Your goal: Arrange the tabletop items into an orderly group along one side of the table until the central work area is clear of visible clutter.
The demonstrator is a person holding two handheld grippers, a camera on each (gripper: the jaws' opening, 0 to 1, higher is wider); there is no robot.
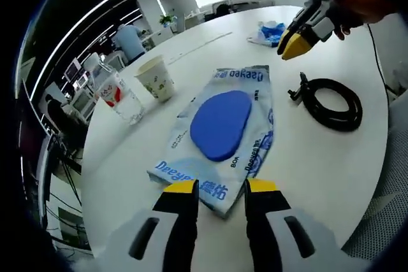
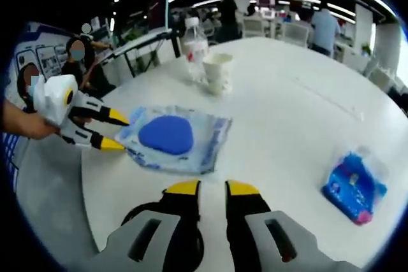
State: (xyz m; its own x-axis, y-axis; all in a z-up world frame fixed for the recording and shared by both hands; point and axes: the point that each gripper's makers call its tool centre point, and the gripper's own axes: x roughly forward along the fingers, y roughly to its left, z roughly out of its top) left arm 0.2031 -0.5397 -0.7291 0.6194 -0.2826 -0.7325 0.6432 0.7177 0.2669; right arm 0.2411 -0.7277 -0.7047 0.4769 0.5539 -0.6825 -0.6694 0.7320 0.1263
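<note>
The left claw (image 1: 220, 189) stands apart at the near edge of the plastic bag (image 1: 220, 128) in the middle of the tabletop (image 1: 319, 164), probably to pinch it, while the right claw (image 2: 212, 189), slightly apart and empty, waits beside the bag, over the black cable (image 1: 331, 103), with the paper cup (image 1: 156, 78) and the bottle (image 1: 121, 97) beyond the bag.

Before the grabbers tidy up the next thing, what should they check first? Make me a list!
1. Left gripper open: ok, its jaws stand apart at the near edge of the blue packet.
2. Packet gripped yet: not ok, it lies flat on the table, not lifted.
3. Right gripper free: ok, jaws a little apart, nothing between them.
4. Paper cup and water bottle standing: ok, both upright beside the packet.
5. Black coiled cable out of the way: ok, it lies apart from the packet.
6. Middle of table tidy: not ok, the packet, the cable and a small blue pack are spread out.
</note>
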